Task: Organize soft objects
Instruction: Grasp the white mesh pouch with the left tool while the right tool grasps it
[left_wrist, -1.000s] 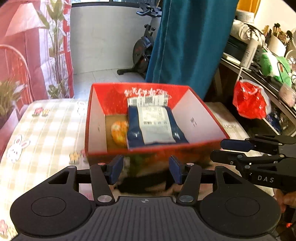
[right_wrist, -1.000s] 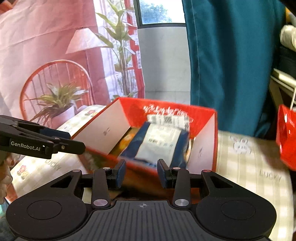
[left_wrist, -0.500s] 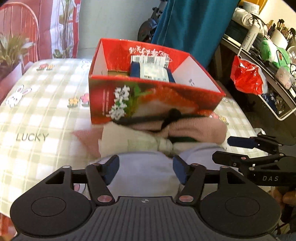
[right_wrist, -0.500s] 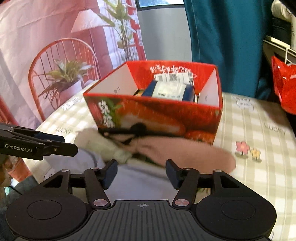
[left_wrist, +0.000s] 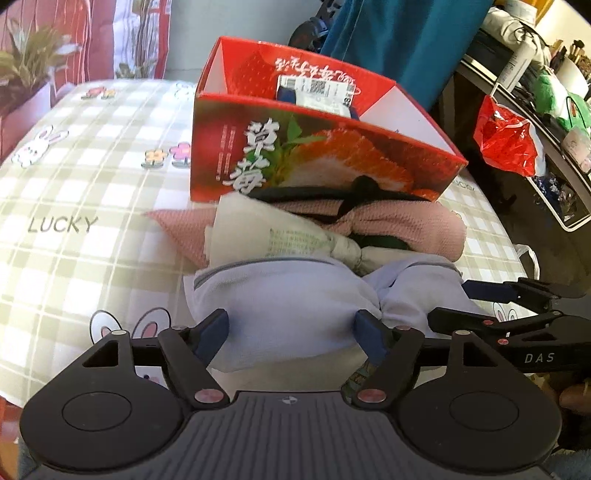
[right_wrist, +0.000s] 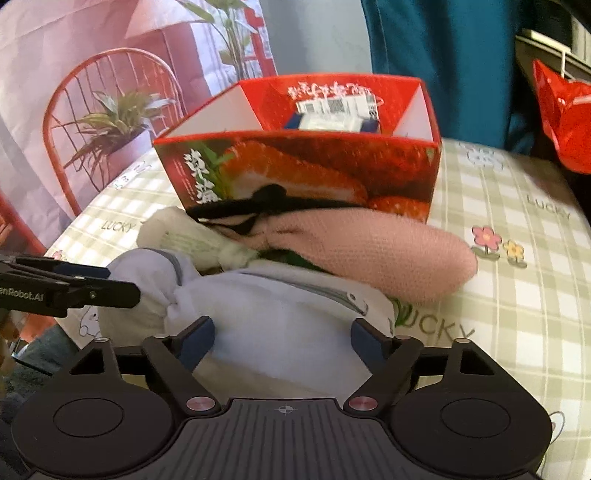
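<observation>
A red strawberry box (left_wrist: 317, 147) (right_wrist: 303, 170) stands on the checked tablecloth with a blue-and-white packet (left_wrist: 317, 88) (right_wrist: 336, 114) inside. In front of it lies a pile of soft things: a pink knit cloth (left_wrist: 399, 229) (right_wrist: 388, 251), a cream printed cloth (left_wrist: 280, 236) (right_wrist: 184, 236), a black strap (left_wrist: 354, 188) (right_wrist: 266, 199), and a pale lilac garment (left_wrist: 295, 295) (right_wrist: 273, 317) nearest me. My left gripper (left_wrist: 295, 330) is open, its fingers either side of the lilac garment's near edge. My right gripper (right_wrist: 282, 341) is open over the same garment.
The table (left_wrist: 92, 184) (right_wrist: 517, 295) carries a green-checked cloth with "LUCKY" print. A red plastic bag (left_wrist: 506, 136) (right_wrist: 561, 118) hangs at the right by a cluttered shelf. A red chair with a potted plant (right_wrist: 110, 125) stands at the left. A teal curtain (left_wrist: 399, 37) hangs behind.
Both grippers have drawn back from over the box and dropped low to the pile's near edge. Both have opened wider.
</observation>
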